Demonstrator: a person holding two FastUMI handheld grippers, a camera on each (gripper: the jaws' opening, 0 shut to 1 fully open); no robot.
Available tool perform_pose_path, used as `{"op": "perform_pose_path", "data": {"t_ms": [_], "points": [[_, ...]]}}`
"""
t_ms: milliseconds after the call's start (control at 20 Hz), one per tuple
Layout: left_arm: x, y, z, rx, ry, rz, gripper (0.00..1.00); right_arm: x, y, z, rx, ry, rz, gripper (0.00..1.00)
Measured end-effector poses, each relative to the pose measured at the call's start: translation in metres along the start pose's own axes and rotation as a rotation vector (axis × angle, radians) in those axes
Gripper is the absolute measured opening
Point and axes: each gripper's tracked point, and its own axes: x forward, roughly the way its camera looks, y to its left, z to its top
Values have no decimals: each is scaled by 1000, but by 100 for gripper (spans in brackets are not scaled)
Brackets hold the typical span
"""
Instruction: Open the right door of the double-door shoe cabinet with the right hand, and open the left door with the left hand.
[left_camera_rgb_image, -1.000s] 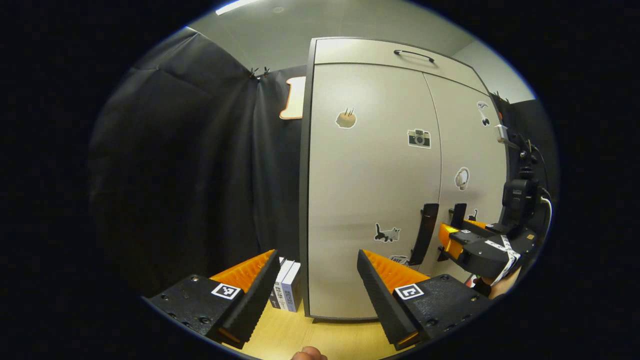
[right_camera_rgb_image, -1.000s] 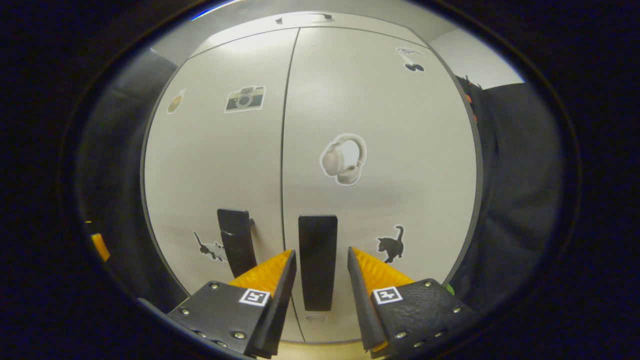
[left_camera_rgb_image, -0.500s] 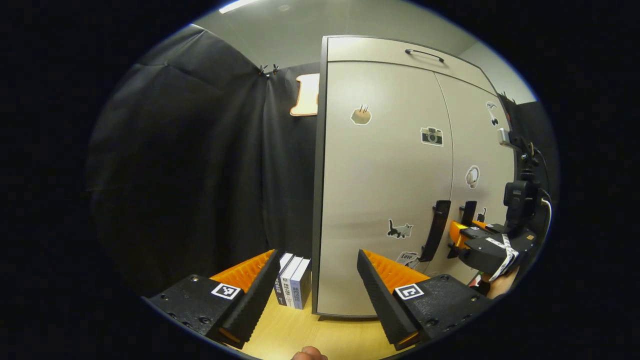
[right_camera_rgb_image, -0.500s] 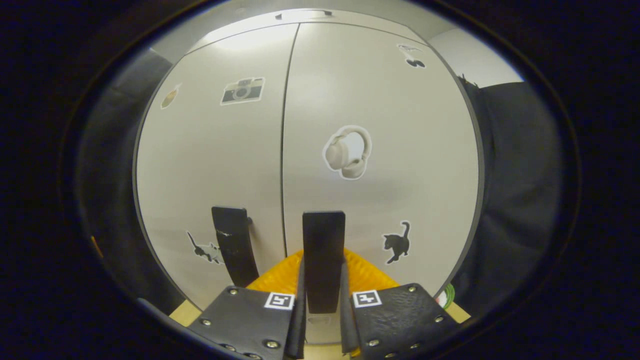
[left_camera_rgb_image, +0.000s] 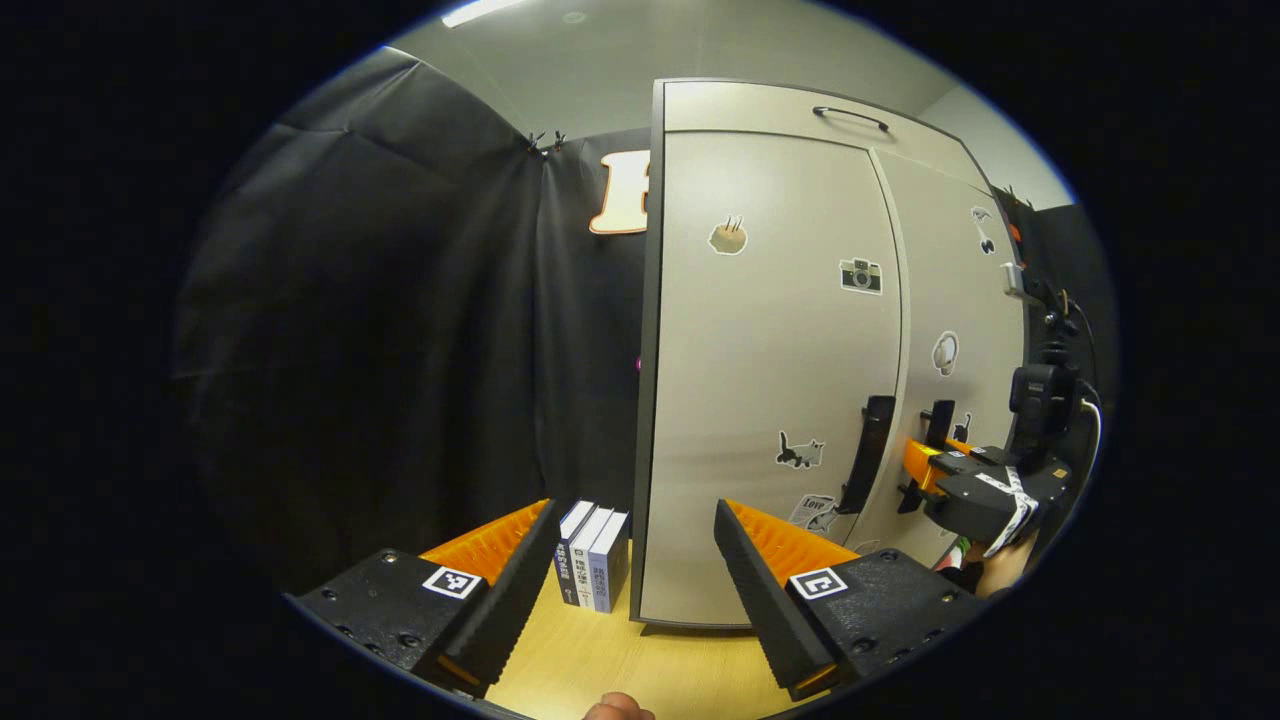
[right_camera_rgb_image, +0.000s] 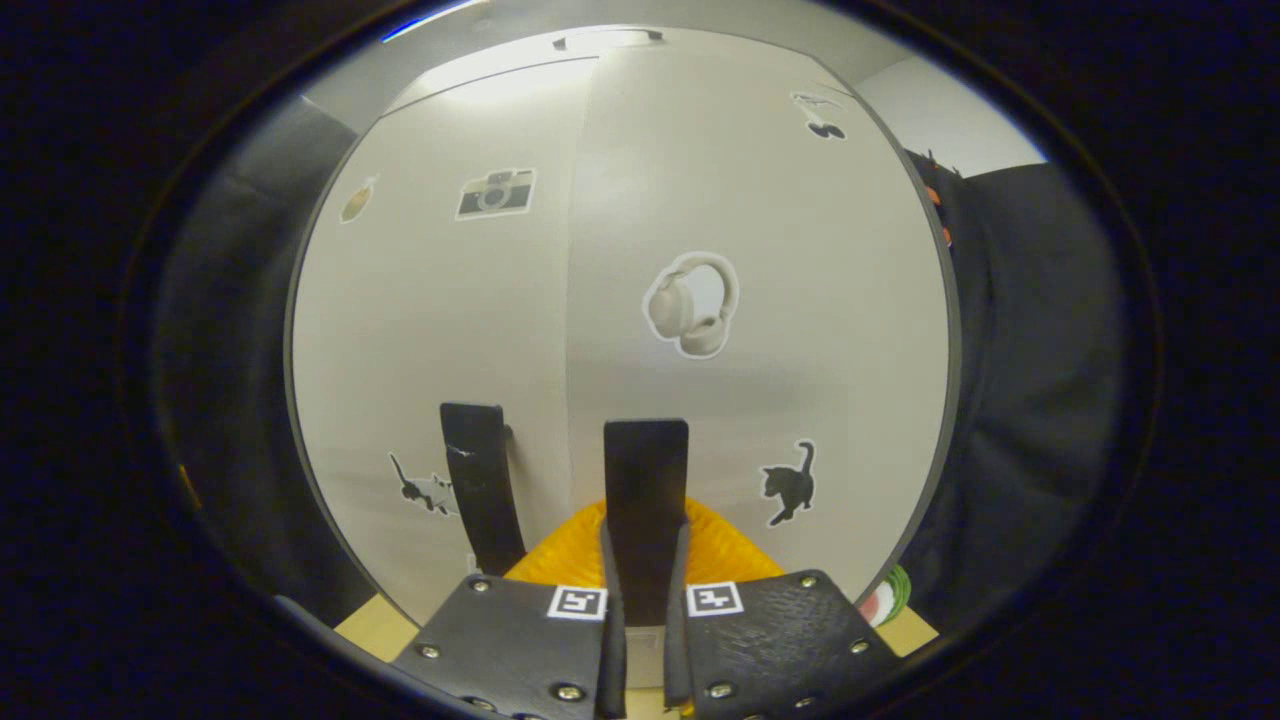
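Right gripper clamped on the right door handle of the shoe cabinet.
Both fingers pressed the handle's sides. The left gripper hung with jaws wide, near the cabinet's left corner, apart from the left door handle; books stood beside the cabinet.

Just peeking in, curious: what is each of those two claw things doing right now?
Left gripper: open, holding nothing, short of the cabinet.
Right gripper: closed on the right door handle.
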Motion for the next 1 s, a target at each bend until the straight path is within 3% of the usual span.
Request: {"op": "perform_pose_path", "data": {"t_ms": [550, 600, 650, 800, 950, 1000], "points": [[-22, -19, -10, -6, 19, -14, 96, -24, -3, -3, 5, 11, 121, 15], [-23, -21, -11, -5, 19, -15, 92, -24, -3, -3, 6, 12, 129, 15], [-25, -24, -11, -3, 20, -16, 96, -25, -4, -3, 4, 12, 139, 15], [-27, -30, -13, 4, 21, -9, 92, -27, -6, -1, 6, 13, 170, 15], [-29, -36, -13, 4, 22, 5, 96, -31, -7, -1, 10, 15, 204, 15], [-30, -38, -14, 4, 24, 11, 92, -33, -8, -1, 10, 15, 217, 15]]}}
